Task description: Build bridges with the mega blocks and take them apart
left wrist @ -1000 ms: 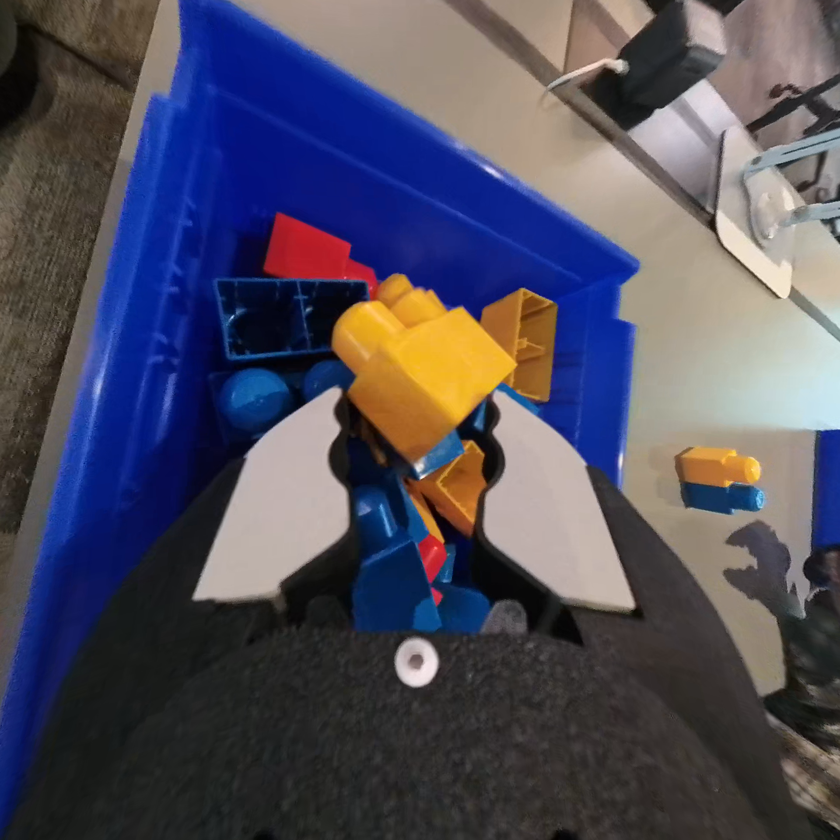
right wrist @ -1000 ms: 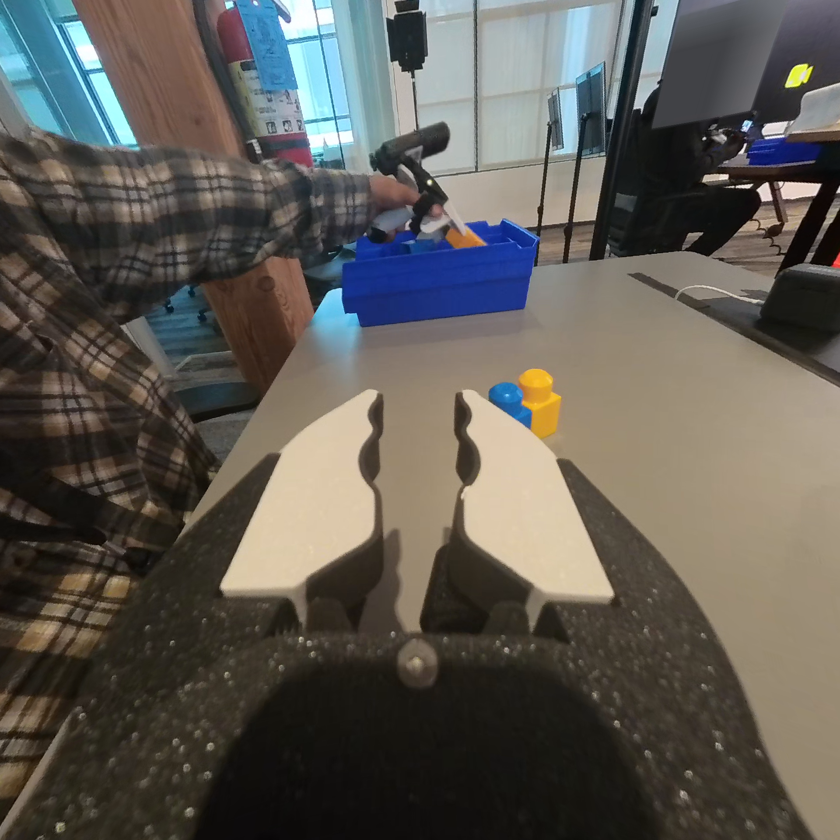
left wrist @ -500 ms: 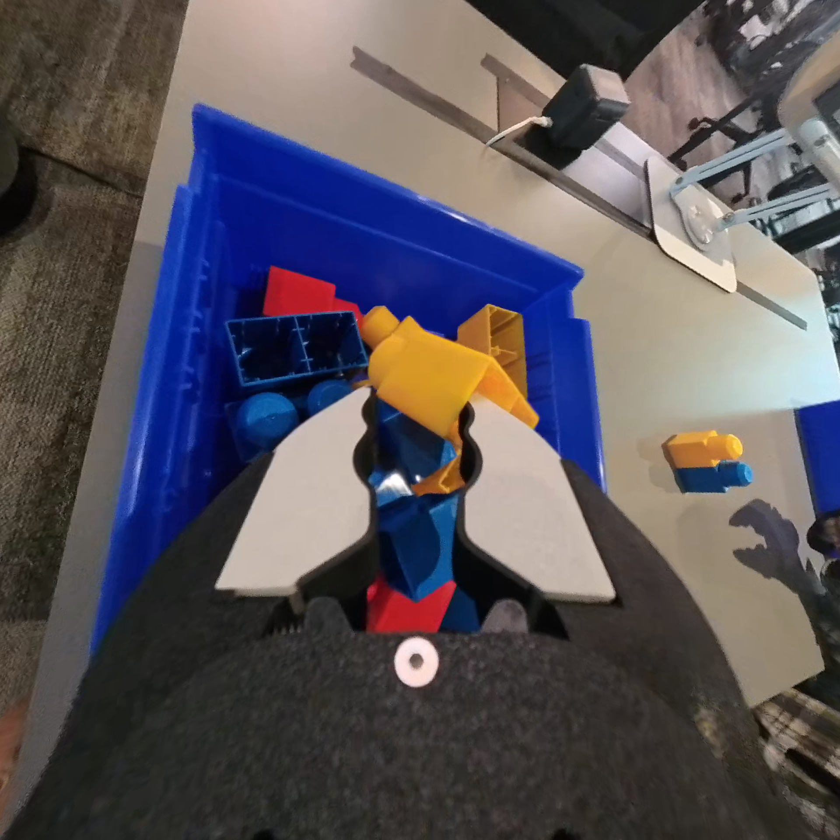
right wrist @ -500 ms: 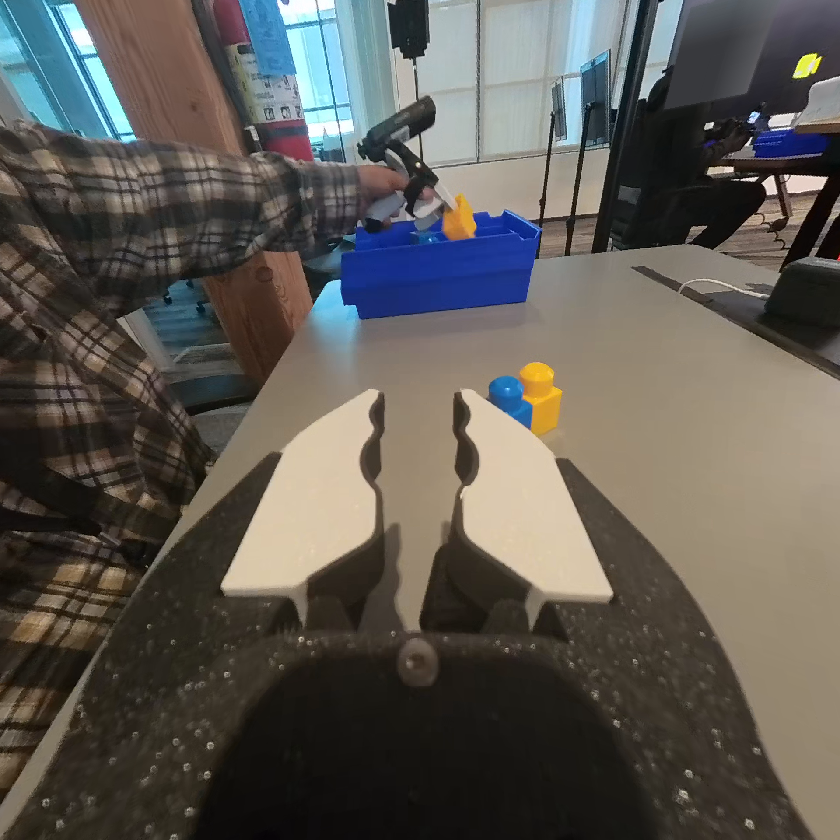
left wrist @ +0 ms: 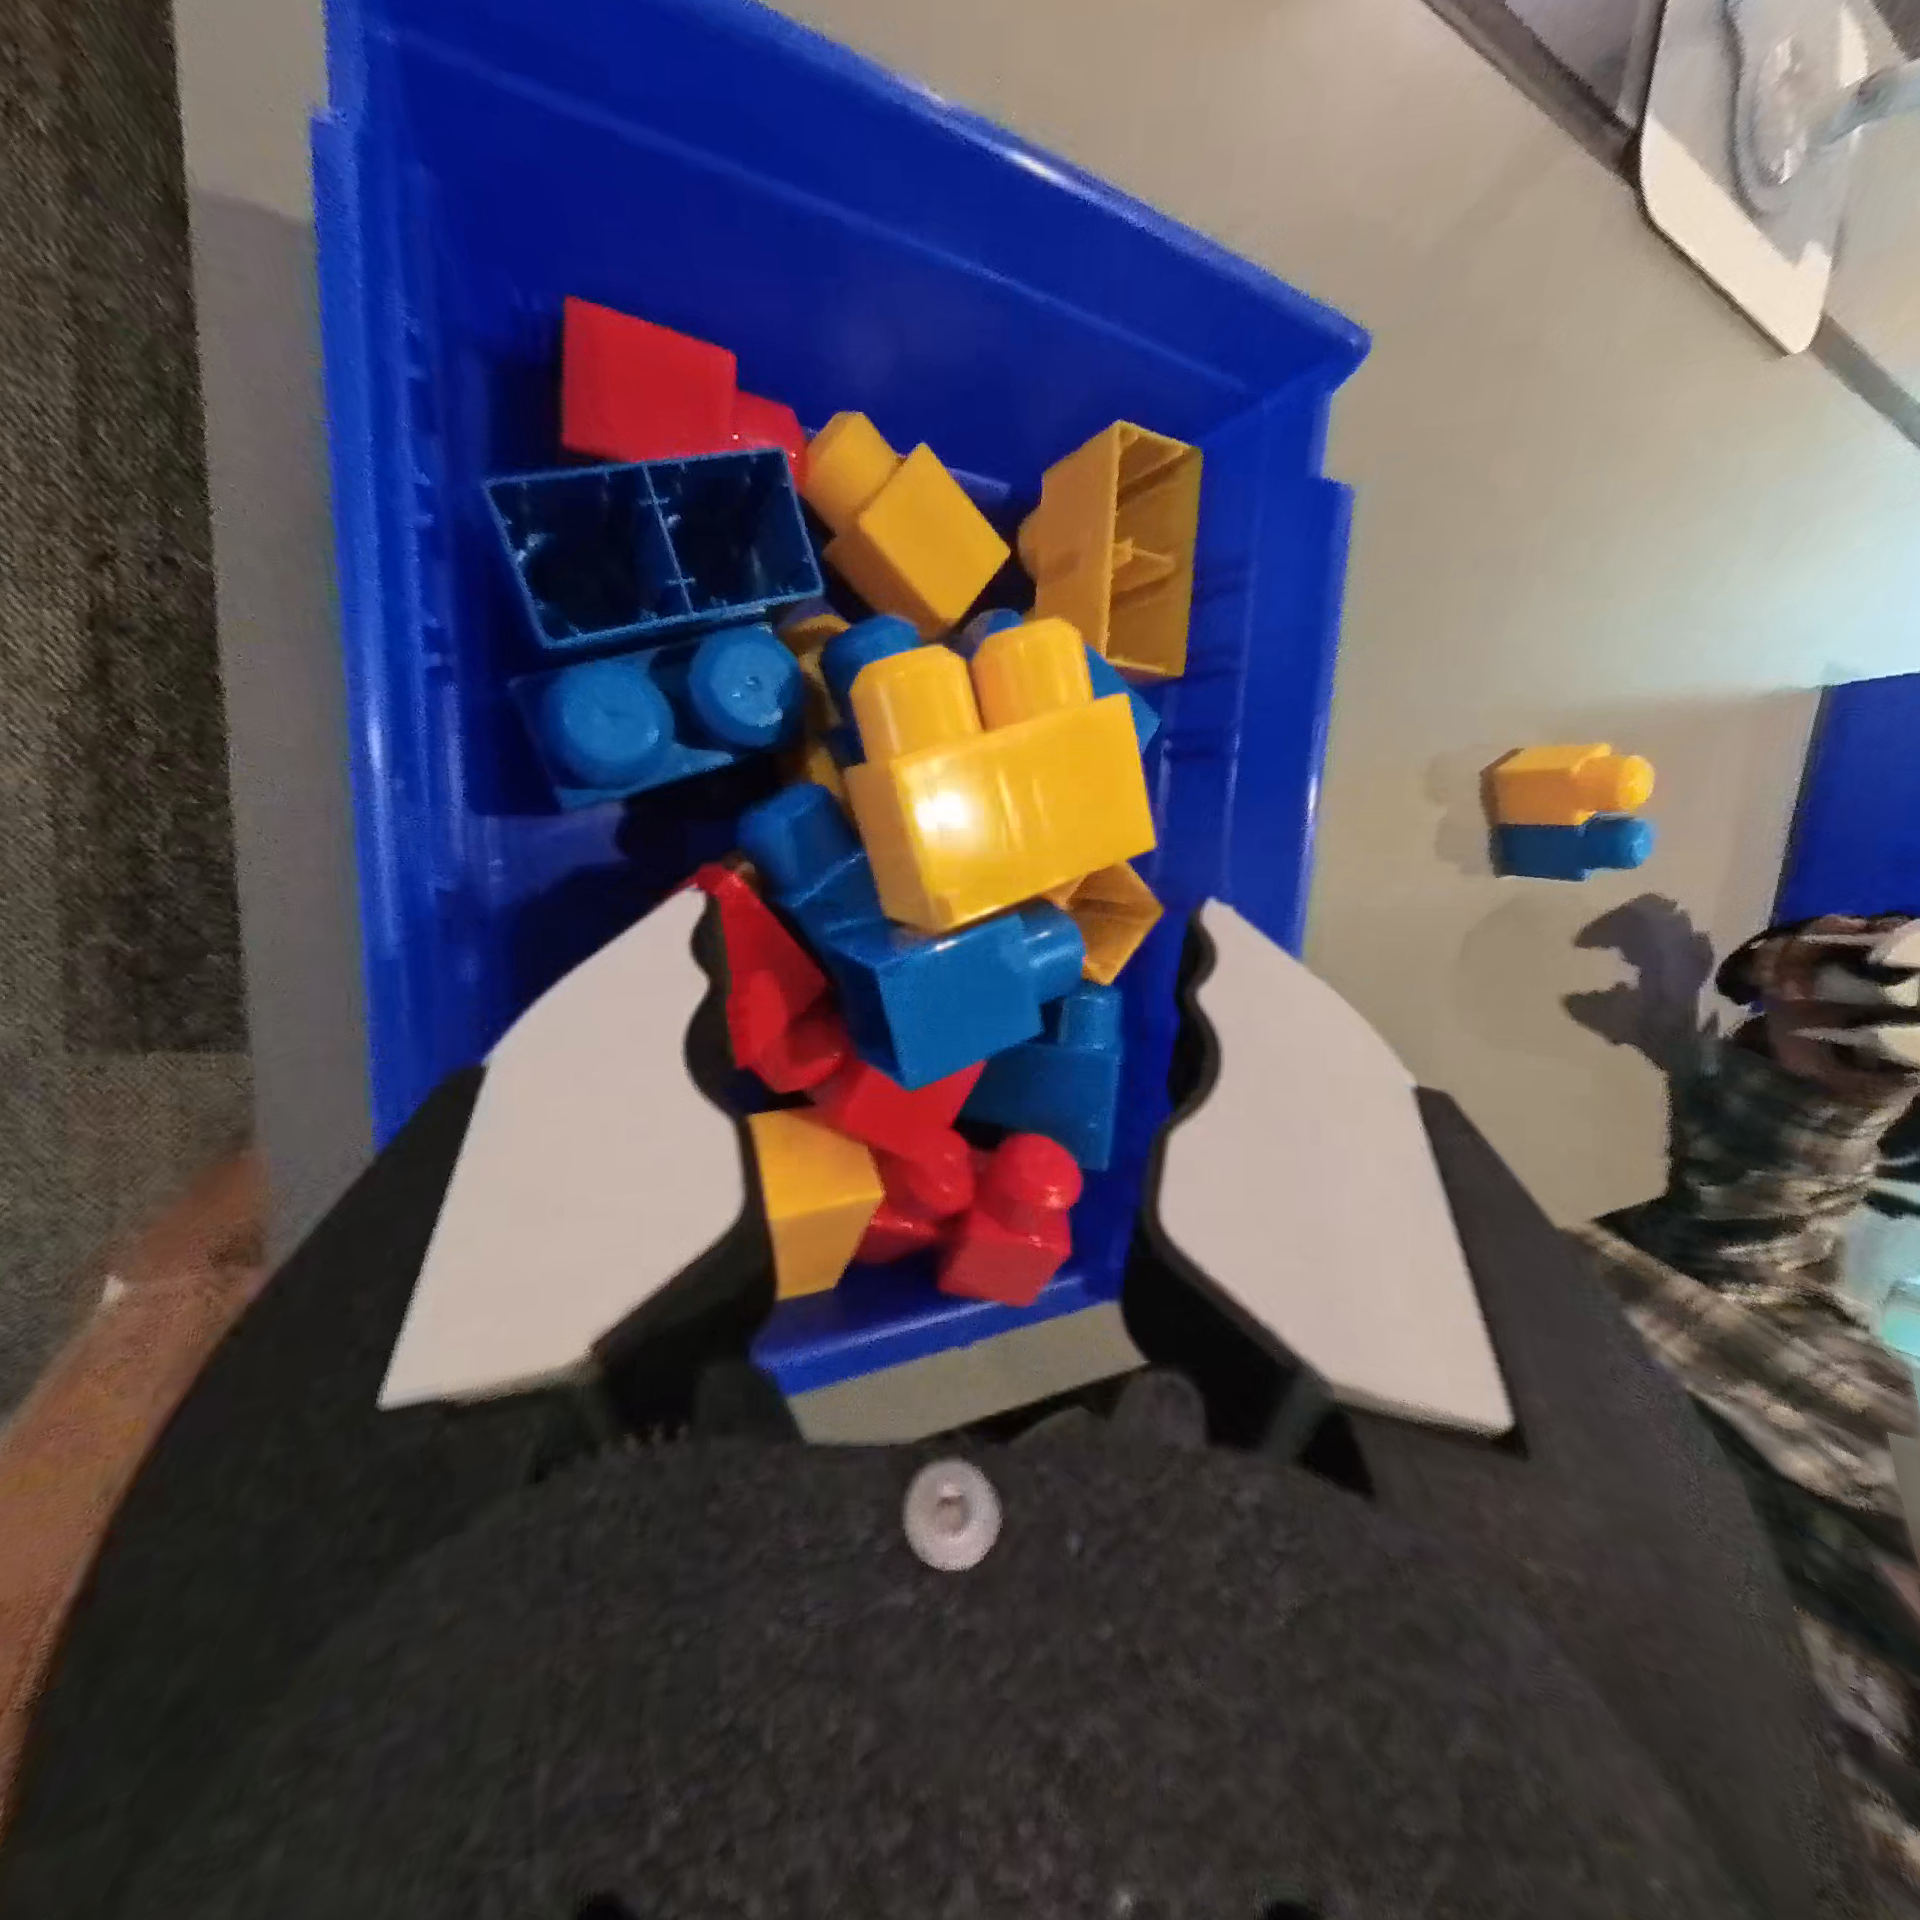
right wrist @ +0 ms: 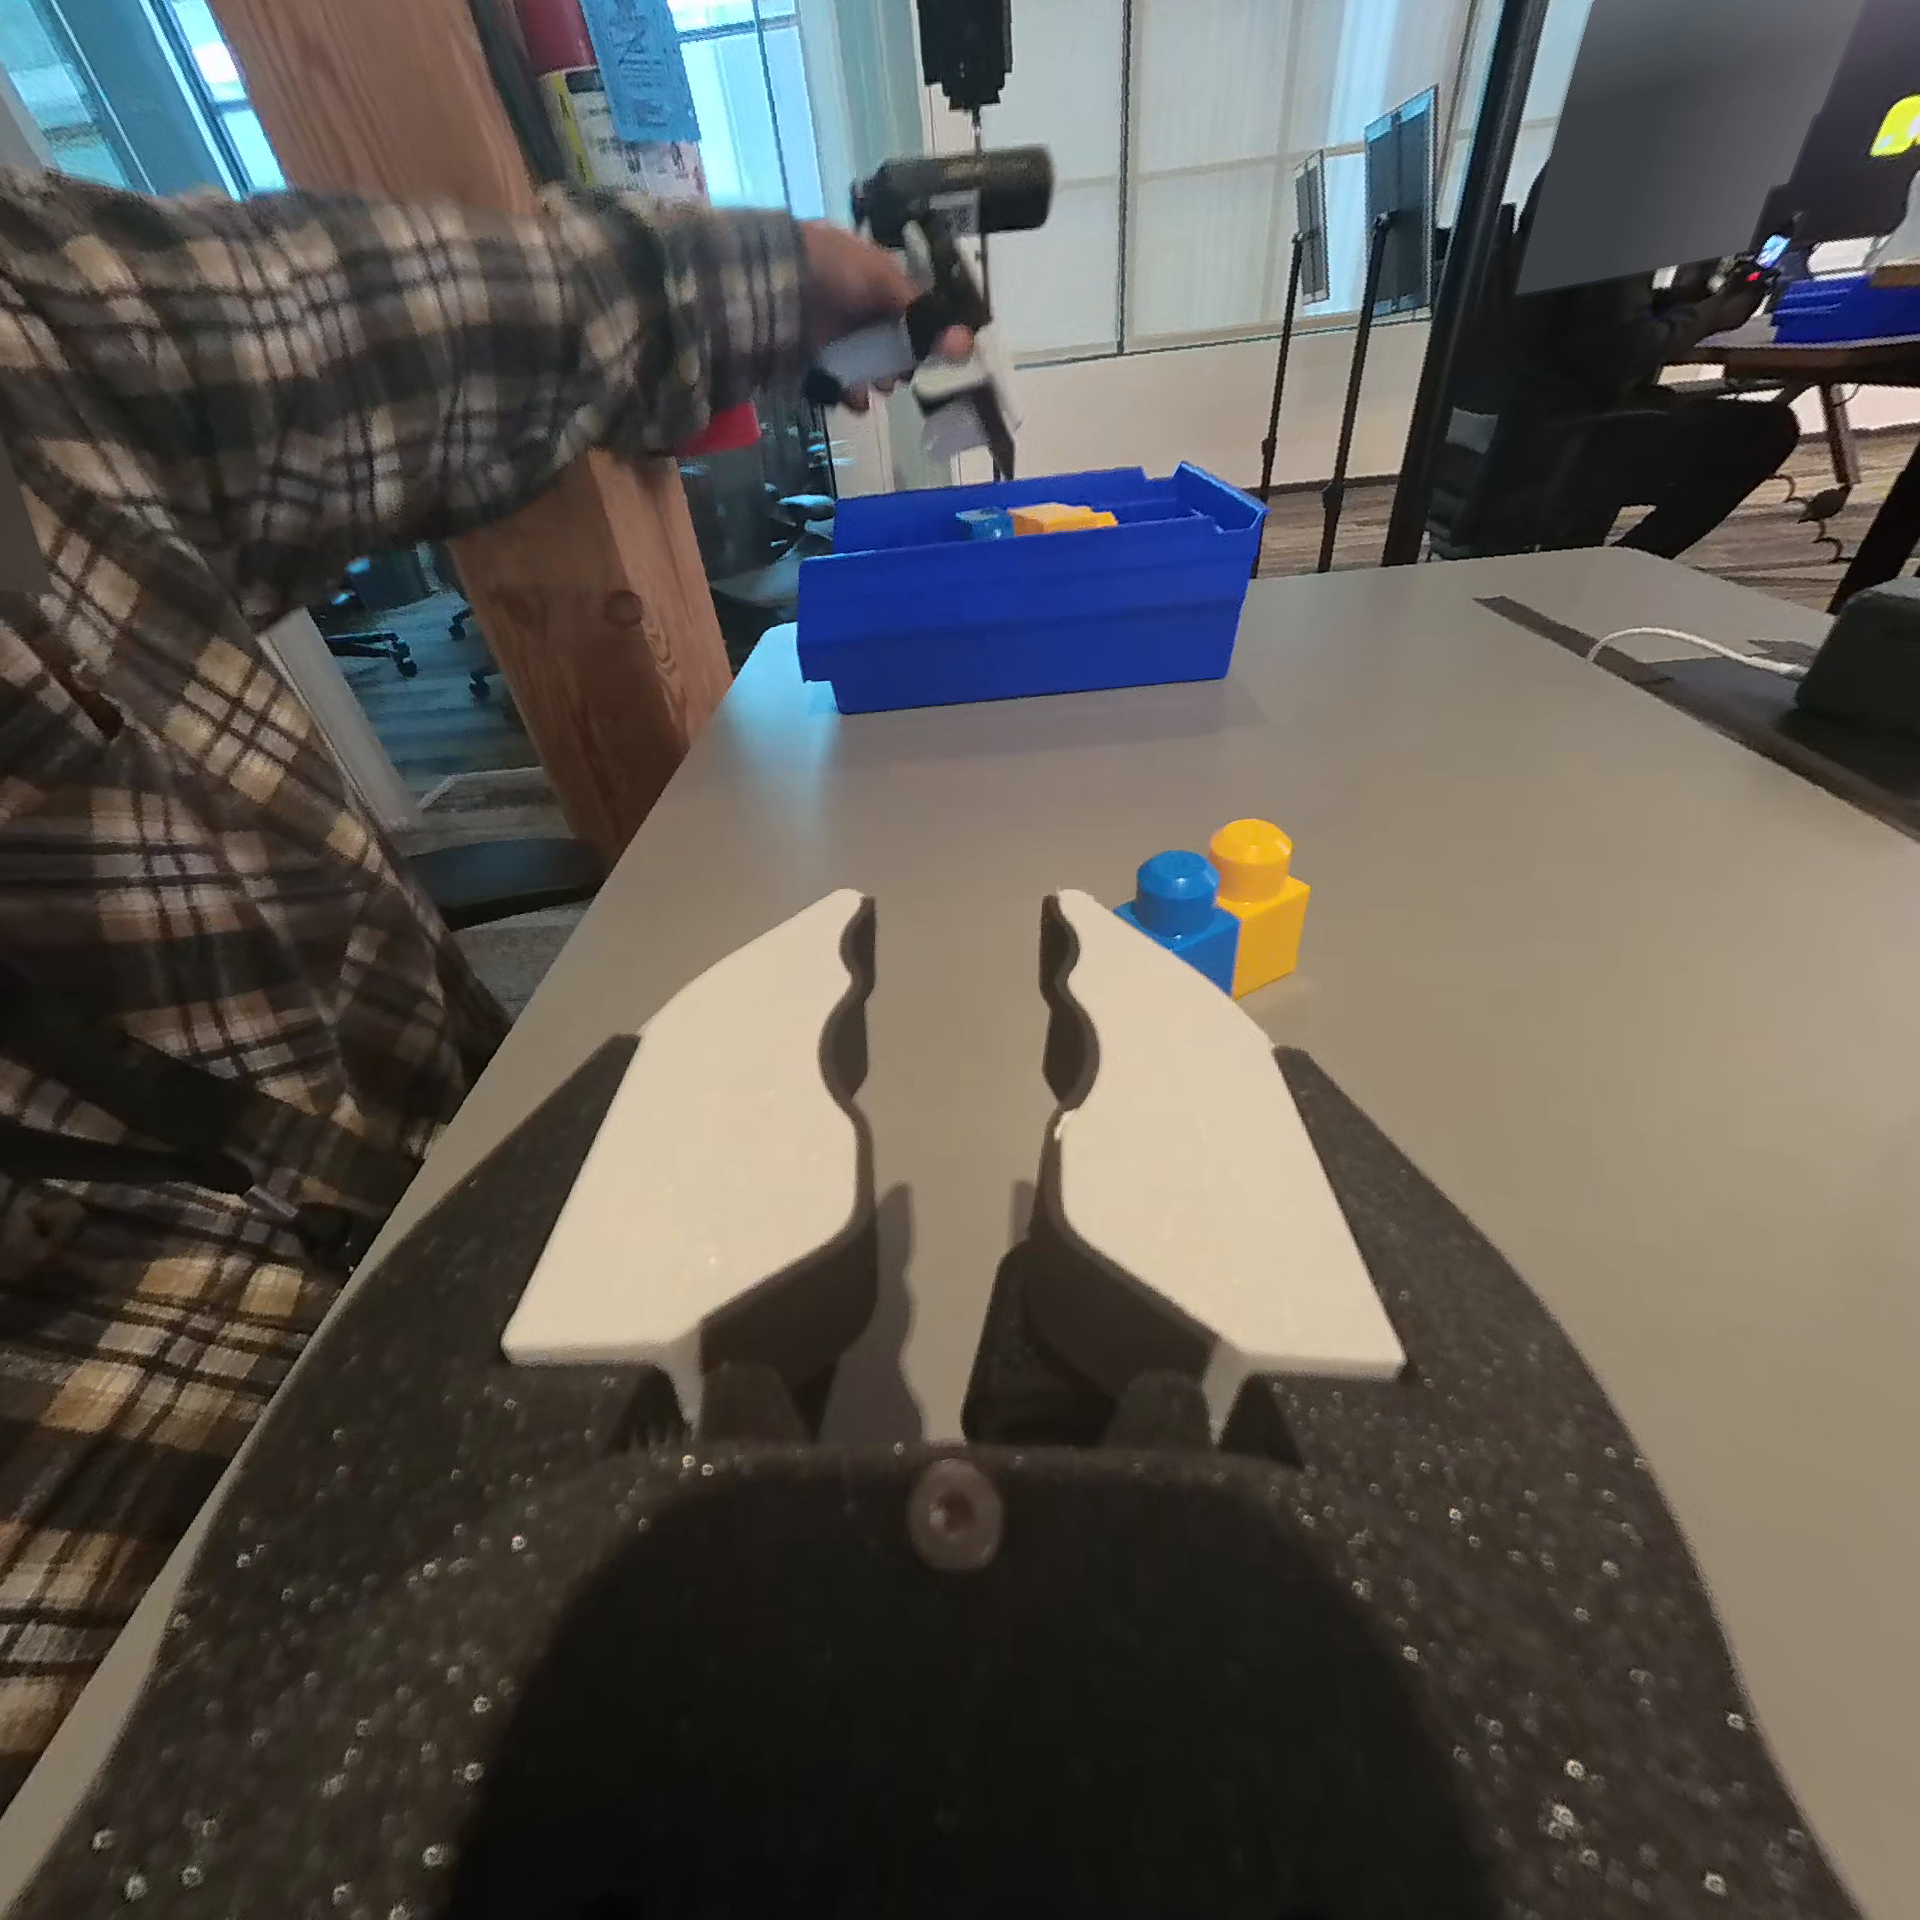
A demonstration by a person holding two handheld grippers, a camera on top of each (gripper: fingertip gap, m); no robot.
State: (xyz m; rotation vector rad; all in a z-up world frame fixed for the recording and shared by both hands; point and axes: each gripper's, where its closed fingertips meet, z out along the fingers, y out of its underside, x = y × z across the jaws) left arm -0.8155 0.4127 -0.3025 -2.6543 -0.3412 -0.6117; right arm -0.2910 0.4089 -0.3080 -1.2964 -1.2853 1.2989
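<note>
A blue bin (left wrist: pixel 436 582) holds several yellow, blue and red mega blocks. A yellow two-stud block (left wrist: pixel 1003 800) lies on top of the pile. My left gripper (left wrist: pixel 945 925) is open and empty, raised above the bin's near end. In the right wrist view the left gripper (right wrist: pixel 961 405) hangs above the bin (right wrist: pixel 1029 623). A blue block (right wrist: pixel 1184 920) and a yellow block (right wrist: pixel 1262 904) stand side by side on the grey table, also in the left wrist view (left wrist: pixel 1564 805). My right gripper (right wrist: pixel 956 914) is open and empty, low over the table just left of them.
A plaid sleeve (right wrist: pixel 312 343) reaches across the left side to the bin. A wooden post (right wrist: pixel 582 582) stands behind the table's left edge. A dark device with a white cable (right wrist: pixel 1860 665) sits at the far right. Another blue bin's edge (left wrist: pixel 1860 790) shows at right. The left gripper's tips are roughly 55 cm from the right gripper's.
My left gripper has opened and let go of the yellow two-stud block, which now lies on the pile. The gripper has lifted up and back. The right gripper has not moved.
</note>
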